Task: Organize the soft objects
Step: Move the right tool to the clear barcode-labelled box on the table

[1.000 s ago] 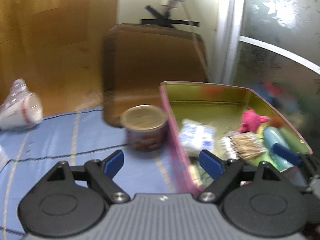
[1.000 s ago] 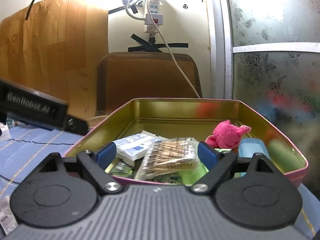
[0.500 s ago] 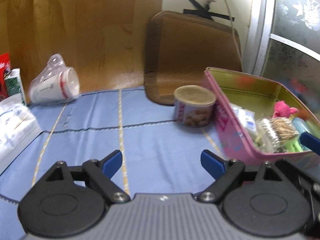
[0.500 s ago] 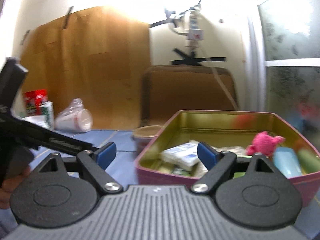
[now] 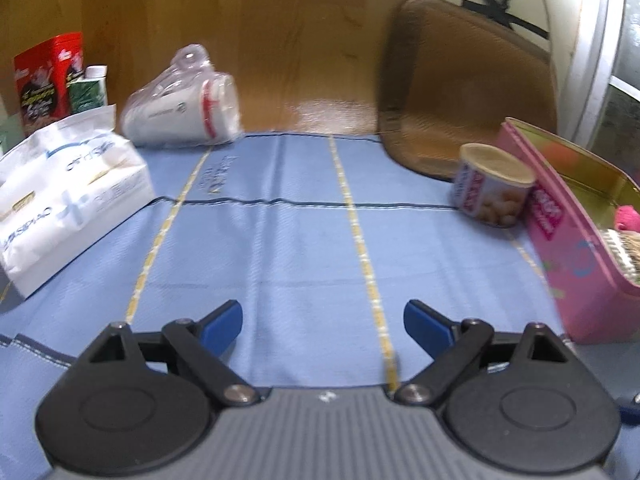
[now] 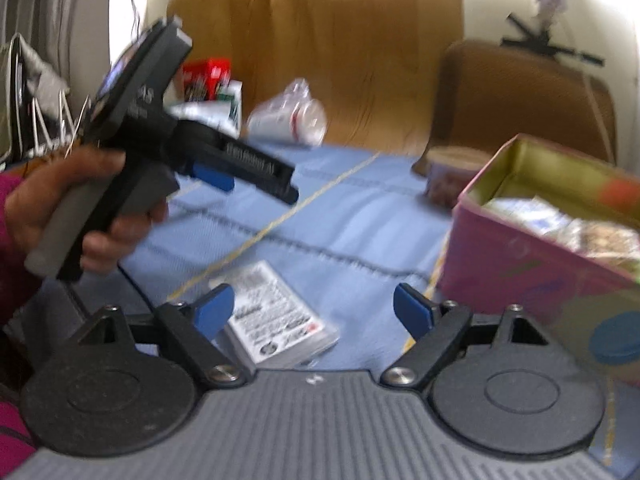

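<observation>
Left wrist view: both claws (image 5: 322, 320) (image 6: 313, 307) gape wide over bare blue cloth (image 5: 304, 248) beside the pink tin (image 5: 568, 248).

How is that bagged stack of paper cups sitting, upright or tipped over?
Tipped over. The bagged cup stack lies on its side on the blue cloth against the wooden panel, its red-striped end pointing toward the pink tin.

Right tongs (image 6: 314, 312) gape above a flat white packet (image 6: 280, 320) on the blue-clothed table (image 6: 340, 232); pink tin (image 6: 532, 264) right, left tongs (image 6: 224, 168) hand-held left.
</observation>
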`<state>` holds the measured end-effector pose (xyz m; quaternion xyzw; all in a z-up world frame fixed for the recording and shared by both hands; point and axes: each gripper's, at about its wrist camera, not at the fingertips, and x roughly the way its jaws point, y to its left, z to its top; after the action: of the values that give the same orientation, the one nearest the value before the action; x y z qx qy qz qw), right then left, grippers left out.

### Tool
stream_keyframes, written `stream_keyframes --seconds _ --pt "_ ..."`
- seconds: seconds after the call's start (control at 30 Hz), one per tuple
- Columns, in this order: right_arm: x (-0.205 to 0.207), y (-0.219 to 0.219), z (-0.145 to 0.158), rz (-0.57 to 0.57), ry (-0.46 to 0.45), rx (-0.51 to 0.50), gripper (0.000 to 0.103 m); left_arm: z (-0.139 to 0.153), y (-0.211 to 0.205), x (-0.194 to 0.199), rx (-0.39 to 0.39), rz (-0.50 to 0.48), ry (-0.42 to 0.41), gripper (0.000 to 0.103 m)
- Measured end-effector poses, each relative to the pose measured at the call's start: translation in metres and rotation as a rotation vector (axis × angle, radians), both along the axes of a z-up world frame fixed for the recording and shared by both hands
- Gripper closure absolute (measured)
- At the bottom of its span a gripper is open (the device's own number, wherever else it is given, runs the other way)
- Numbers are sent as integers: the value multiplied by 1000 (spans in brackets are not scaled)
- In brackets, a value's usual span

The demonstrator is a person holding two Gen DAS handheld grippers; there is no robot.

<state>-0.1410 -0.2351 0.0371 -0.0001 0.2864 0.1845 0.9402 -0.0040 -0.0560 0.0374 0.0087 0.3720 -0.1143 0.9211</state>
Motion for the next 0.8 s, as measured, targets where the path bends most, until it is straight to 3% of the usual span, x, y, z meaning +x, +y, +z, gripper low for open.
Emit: stream_keyframes --seconds 0.13,0.23,0.33,0.43,0.67,0.8 --pt "15 -3 0 -4 68 120 61 -5 9 4 27 30 -11 12" --pt "28 1 0 -55 72 119 70 -8 16 8 25 54 -7 12" --pt "39 5 1 -95 84 119 69 -11 21 11 33 69 -10 11" --pt "36 5 4 -62 66 145 65 -13 23 12 53 76 -24 10" --pt "13 6 -1 75 76 78 23 -17 22 13 66 70 -47 5" --pt "5 12 -7 72 29 -2 27 -17 26 11 40 66 -59 5"
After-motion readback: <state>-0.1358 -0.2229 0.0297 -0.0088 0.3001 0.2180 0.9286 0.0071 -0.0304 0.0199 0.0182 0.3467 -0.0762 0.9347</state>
